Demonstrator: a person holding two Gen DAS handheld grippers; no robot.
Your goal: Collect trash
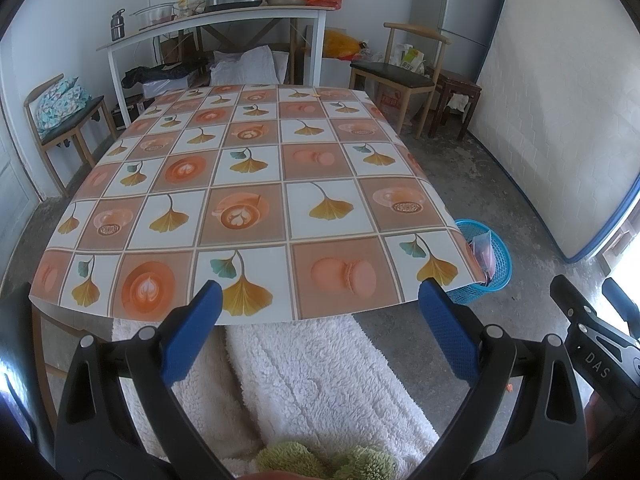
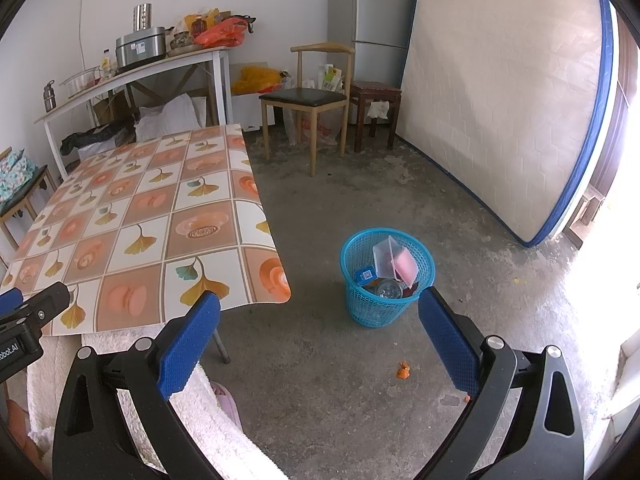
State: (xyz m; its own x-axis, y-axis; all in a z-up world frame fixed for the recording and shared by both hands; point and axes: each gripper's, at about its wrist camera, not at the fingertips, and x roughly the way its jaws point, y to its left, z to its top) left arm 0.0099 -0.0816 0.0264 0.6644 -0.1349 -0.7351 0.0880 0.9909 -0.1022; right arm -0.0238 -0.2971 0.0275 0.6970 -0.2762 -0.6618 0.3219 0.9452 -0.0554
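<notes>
My left gripper (image 1: pixel 320 320) and right gripper (image 2: pixel 320 328) gape wide, empty. Trash sits in the blue basket (image 2: pixel 362 304); an orange scrap (image 2: pixel 403 371) lies nearby, small enough to slip my pads.

Open floor (image 2: pixel 340 380) around the blue basket (image 2: pixel 384 300); table edge (image 2: pixel 276 272) just beside, left.

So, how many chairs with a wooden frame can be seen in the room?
2. One chair stands by the far wall, beside the fridge. The other chair is at the table's far left, with a patterned bundle on its seat. Others may be hidden.
</notes>
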